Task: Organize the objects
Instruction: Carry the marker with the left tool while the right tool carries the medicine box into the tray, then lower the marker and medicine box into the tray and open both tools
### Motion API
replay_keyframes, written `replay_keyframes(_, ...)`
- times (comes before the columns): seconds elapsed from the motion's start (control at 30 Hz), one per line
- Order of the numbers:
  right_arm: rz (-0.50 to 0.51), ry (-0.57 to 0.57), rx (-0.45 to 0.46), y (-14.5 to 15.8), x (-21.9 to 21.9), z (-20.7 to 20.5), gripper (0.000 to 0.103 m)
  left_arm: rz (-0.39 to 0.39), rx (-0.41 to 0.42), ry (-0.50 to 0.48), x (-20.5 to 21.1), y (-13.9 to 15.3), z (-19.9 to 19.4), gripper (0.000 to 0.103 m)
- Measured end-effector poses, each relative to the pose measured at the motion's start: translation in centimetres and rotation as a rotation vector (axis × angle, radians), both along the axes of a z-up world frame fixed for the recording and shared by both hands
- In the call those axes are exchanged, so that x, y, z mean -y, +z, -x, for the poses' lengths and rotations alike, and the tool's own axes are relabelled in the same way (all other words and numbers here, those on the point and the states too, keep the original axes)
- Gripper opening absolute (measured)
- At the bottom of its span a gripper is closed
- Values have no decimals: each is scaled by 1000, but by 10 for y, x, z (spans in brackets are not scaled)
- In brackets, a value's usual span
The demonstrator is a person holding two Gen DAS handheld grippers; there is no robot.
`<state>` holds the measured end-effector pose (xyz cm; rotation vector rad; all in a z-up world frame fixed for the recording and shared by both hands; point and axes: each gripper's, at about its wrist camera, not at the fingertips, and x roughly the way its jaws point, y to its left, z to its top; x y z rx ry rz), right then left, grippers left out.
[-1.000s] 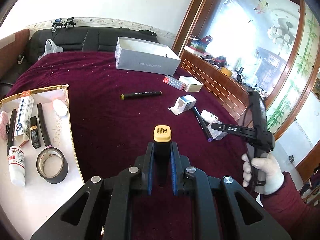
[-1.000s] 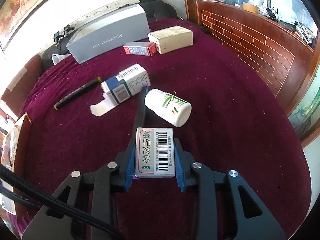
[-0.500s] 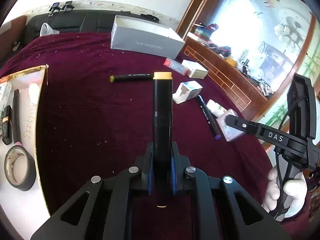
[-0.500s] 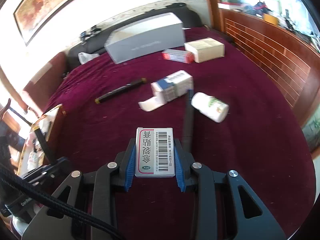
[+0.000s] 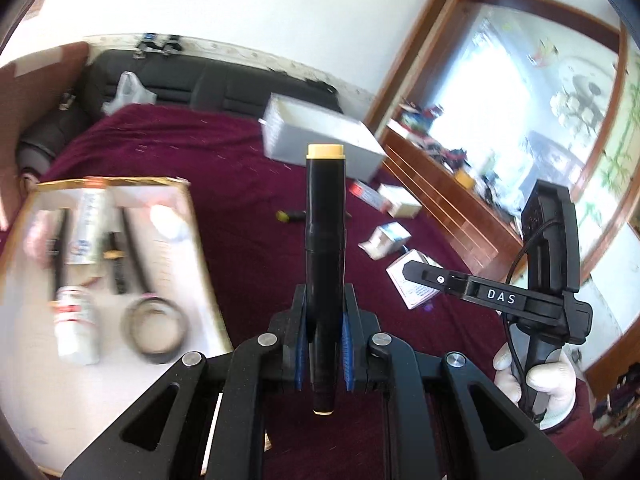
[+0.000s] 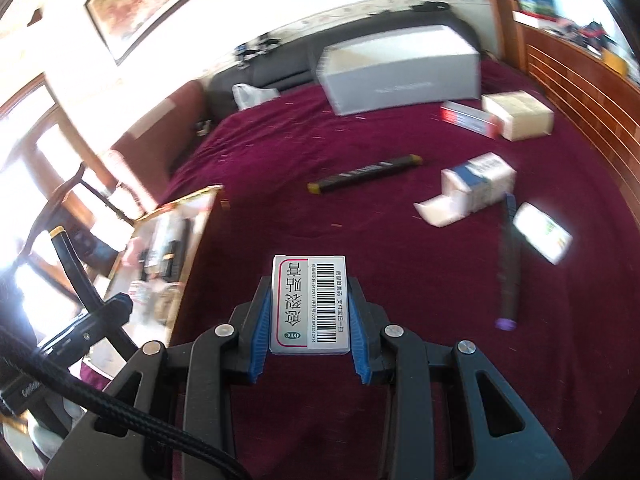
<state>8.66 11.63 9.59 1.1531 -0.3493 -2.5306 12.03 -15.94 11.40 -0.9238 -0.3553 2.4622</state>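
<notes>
My left gripper [image 5: 323,336] is shut on a black marker with a yellow cap [image 5: 324,236], held above the maroon table right of a gold-rimmed white tray [image 5: 192,216]. The tray holds a tape roll [image 5: 154,330], a white bottle [image 5: 76,330], pens and a tube. My right gripper [image 6: 308,316] is shut on a small white medicine box with a barcode [image 6: 308,304], above the cloth right of the tray [image 6: 200,236]. The right gripper also shows in the left wrist view [image 5: 408,270], and the left gripper's body at the left edge of the right wrist view.
On the cloth lie a black marker [image 6: 364,172], a purple-tipped marker [image 6: 508,264], an opened blue-white carton [image 6: 468,188], a white bottle [image 6: 542,232], a red box [image 6: 468,118], a cream box [image 6: 518,114] and a large grey box [image 6: 400,72]. A wooden ledge runs along the right.
Both grippers have swung left toward the tray with their loads. The tray now fills more of both views. The marker now points forward in the left gripper instead of cap-up.
</notes>
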Motion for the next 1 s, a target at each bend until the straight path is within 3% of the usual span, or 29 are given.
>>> replay_keyframes(0.2, 19, 147, -11, 10, 61, 7, 32, 44, -10, 148, 73, 12, -17, 12)
replay_keyframes(0.37, 19, 259, 9, 2, 115, 10, 32, 105, 33, 237, 119, 3, -19, 12)
replay_keyframes(0.67, 11, 429, 93, -31, 197, 7, 32, 194, 166, 262, 156, -39, -3, 12)
replay_keyframes(1.0, -30, 507, 196, -73, 242, 9, 32, 211, 308, 236, 166, -77, 34, 12)
